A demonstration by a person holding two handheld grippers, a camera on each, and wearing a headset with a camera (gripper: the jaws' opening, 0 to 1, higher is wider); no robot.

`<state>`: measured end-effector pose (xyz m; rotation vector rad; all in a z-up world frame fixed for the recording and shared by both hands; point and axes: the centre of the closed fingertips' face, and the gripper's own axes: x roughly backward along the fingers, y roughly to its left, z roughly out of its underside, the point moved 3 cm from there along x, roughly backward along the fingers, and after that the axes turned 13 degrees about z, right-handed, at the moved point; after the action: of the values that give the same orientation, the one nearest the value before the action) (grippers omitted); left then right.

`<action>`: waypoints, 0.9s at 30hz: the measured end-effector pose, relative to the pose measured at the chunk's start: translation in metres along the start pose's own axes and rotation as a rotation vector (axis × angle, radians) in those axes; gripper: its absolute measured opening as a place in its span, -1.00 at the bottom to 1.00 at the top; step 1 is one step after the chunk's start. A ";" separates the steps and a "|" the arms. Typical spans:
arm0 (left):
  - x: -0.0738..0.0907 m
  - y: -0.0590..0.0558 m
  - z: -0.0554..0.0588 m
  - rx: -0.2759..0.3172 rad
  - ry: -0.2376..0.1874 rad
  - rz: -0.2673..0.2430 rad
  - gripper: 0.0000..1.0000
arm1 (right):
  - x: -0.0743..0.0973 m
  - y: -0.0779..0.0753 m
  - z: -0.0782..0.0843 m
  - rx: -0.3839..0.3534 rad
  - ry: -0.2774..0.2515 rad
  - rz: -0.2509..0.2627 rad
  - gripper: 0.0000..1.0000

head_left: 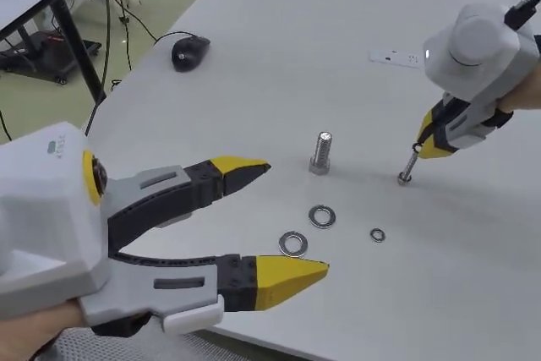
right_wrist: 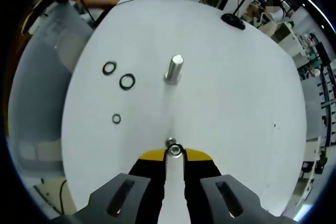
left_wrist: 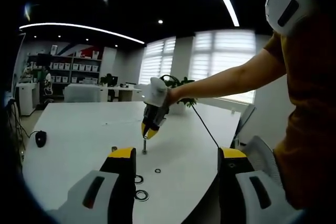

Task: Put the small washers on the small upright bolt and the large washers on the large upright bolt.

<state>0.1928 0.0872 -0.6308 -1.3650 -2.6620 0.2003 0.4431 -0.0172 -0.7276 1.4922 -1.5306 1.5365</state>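
We are pinching a small washer [right_wrist: 175, 150] in the nearly closed right tool [right_wrist: 175, 154], directly over the small bolt [head_left: 407, 173], likely to thread it on. The left tool [head_left: 297, 218] is hovering wide open and empty by the large washers [head_left: 321, 216], presumably lining up for the large bolt [head_left: 320, 152] beyond.
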 end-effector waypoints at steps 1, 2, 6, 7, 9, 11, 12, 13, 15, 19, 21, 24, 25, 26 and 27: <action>0.000 0.000 0.000 -0.001 0.002 0.000 0.24 | -0.001 0.000 0.001 0.002 0.004 -0.003 -0.76; 0.000 0.000 0.001 0.000 0.005 0.000 0.24 | -0.002 0.000 0.002 0.002 0.006 -0.006 -0.76; 0.001 0.001 0.000 0.001 0.002 -0.004 0.24 | -0.007 0.000 0.004 0.006 0.010 -0.010 -0.76; 0.001 0.001 0.000 0.001 0.004 -0.006 0.24 | -0.008 -0.001 0.004 0.013 0.013 -0.005 -0.76; 0.001 0.002 0.000 0.000 0.003 -0.007 0.24 | -0.009 -0.001 0.004 0.008 0.013 -0.011 -0.76; 0.000 0.001 0.000 0.002 0.002 -0.009 0.24 | -0.010 -0.001 0.004 0.011 0.015 -0.011 -0.76; 0.001 0.001 0.000 0.001 0.004 -0.009 0.24 | -0.011 0.000 0.004 0.011 0.016 -0.016 -0.76; 0.001 0.001 0.000 0.003 0.005 -0.010 0.24 | -0.012 0.001 0.004 0.012 0.018 -0.017 -0.76; 0.001 0.002 -0.001 0.001 0.005 -0.013 0.24 | -0.015 0.001 0.005 0.013 0.021 -0.017 -0.76; 0.001 0.002 -0.002 -0.001 0.003 -0.017 0.24 | -0.020 0.004 0.007 0.011 0.023 -0.028 -0.76; 0.002 0.003 -0.002 0.001 0.005 -0.018 0.24 | -0.022 0.006 0.008 0.011 0.017 -0.029 -0.76; 0.002 0.004 -0.003 0.000 0.004 -0.020 0.24 | -0.027 0.008 0.010 0.007 0.020 -0.034 -0.76; 0.002 0.004 -0.003 0.001 0.004 -0.020 0.24 | -0.028 0.008 0.011 0.007 0.021 -0.034 -0.76; 0.002 0.004 -0.003 0.001 0.004 -0.022 0.24 | -0.030 0.009 0.011 0.006 0.023 -0.036 -0.75; 0.003 0.004 -0.003 0.000 0.002 -0.022 0.23 | -0.032 0.010 0.011 0.009 0.023 -0.037 -0.75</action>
<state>0.1954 0.0920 -0.6284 -1.3346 -2.6737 0.1966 0.4462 -0.0193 -0.7623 1.4945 -1.4768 1.5364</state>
